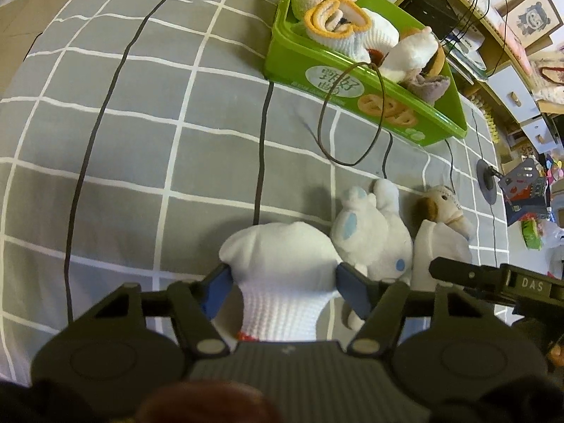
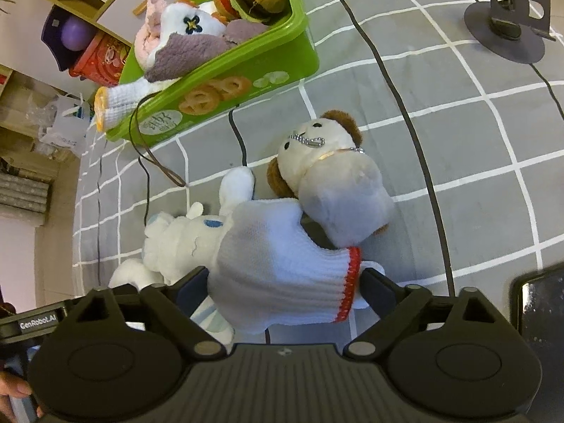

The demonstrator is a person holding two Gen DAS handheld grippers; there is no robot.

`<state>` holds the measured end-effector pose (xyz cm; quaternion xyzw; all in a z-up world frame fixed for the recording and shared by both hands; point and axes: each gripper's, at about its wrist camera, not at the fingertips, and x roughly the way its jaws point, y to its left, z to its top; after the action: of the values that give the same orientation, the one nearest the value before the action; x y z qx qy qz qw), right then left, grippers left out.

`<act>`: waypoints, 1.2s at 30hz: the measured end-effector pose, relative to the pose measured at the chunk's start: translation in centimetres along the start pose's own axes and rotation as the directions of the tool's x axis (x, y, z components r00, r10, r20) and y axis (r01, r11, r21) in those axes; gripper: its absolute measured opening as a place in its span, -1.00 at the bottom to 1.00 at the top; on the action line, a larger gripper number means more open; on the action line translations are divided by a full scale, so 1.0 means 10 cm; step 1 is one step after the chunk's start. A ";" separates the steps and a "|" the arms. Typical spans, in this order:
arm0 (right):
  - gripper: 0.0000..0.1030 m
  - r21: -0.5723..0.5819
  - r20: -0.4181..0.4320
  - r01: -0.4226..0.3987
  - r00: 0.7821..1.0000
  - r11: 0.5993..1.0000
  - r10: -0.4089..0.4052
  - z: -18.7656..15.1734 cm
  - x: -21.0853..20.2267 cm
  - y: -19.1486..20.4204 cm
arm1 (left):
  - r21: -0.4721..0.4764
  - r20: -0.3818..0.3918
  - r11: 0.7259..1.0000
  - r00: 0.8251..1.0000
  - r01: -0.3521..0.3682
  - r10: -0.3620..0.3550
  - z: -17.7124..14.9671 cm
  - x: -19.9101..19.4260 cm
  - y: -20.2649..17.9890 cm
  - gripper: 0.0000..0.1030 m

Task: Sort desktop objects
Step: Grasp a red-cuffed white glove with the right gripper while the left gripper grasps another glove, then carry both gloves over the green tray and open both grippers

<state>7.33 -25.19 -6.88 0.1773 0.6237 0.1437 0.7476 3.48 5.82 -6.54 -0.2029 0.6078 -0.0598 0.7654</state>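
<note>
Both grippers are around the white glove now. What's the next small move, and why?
Probably lift the white glove slightly, clear of the white plush and bear. The left gripper presses it on both sides, the right gripper brackets the red-trimmed cuff, and the green box waits beyond.

A grey cloth (image 1: pixel 148 112) with white grid lines and dark stripes covers the bed. Beyond its far edge stand open wooden shelves (image 2: pixel 81 3) crammed with boxes, and white drawers (image 1: pixel 511 95) below a cluttered desk.
</note>
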 end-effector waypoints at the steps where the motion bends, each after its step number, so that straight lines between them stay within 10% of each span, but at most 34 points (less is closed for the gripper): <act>1: 0.65 -0.003 0.003 -0.007 1.000 1.000 0.007 0.00 -0.01 0.00 | -0.001 0.002 1.000 1.000 0.002 -0.002 0.00 -0.01 0.00 0.26; 36: 0.59 0.118 0.243 -0.231 0.950 0.966 0.197 0.55 -0.45 0.05 | -0.097 0.266 0.984 0.956 0.150 -0.120 0.61 -0.59 -0.11 0.25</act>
<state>11.97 -27.21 -1.78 0.3134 0.5190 0.1567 0.7797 8.02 8.24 0.30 -0.2941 0.4897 -0.0498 0.8193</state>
